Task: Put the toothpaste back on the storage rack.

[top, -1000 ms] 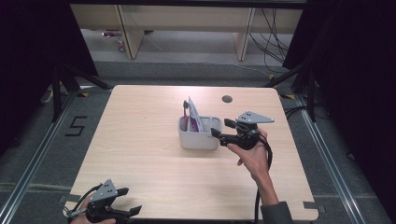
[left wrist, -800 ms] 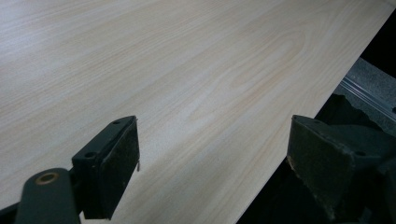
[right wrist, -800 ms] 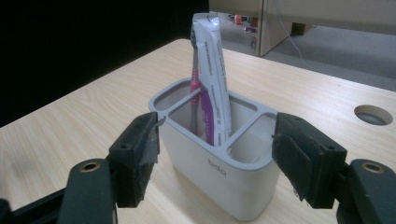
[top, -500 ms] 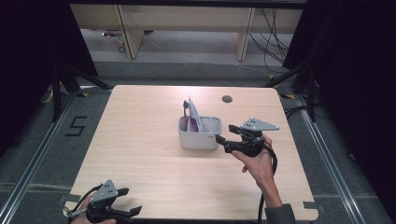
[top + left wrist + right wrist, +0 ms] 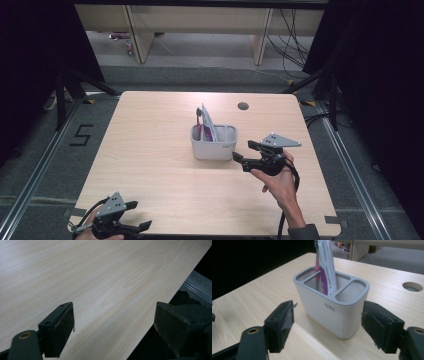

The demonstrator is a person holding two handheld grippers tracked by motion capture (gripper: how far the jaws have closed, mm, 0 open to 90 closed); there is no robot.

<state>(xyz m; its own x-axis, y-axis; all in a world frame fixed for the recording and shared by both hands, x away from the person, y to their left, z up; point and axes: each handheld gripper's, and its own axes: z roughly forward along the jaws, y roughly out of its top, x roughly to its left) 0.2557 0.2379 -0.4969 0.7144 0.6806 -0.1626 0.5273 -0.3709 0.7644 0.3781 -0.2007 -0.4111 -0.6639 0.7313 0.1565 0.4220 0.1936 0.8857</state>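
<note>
**A:** Start near. What's the left doing?

**B:** My left gripper (image 5: pixel 131 227) sits at the near-left corner of the desk (image 5: pixel 150 165). Fingers (image 5: pixel 61 327) spread wide, nothing btwn them, just bare wood under. Well apart from everything else.

**A:** And the right?

**B:** Right gripper (image 5: pixel 327 327) is out mid-desk, right side, level w/ the holder (image 5: pixel 332 305). Fingers also wide open, empty. In the right gripper view the holder stands just beyond the tips, centred in the gap, not touching either pad. From the high view the tips (image 5: pixel 245 157) are just beside its right wall.

**A:** How will it handle?

**B:** Guessing: grey plastic tub, three compartments, stiff walls, light. Smooth sides, so prob a bit slippery. I'd squeeze across the lower body, not the rim, since the gap looks about wide enough to straddle it. Grab it high or off-centre and I reckon it could tip.

**A:** Contents?

**B:** A pink toothbrush (image 5: pixel 318 270) and a white tube (image 5: pixel 327 267) stand in the middle compartment, leaning. Both loose, so they may rattle or shift if I tilt it. The other compartments look empty.

**A:** Beyond that?

**B:** A round cable hole (image 5: pixel 243 106) in the desk near the far edge, then floor.
</note>
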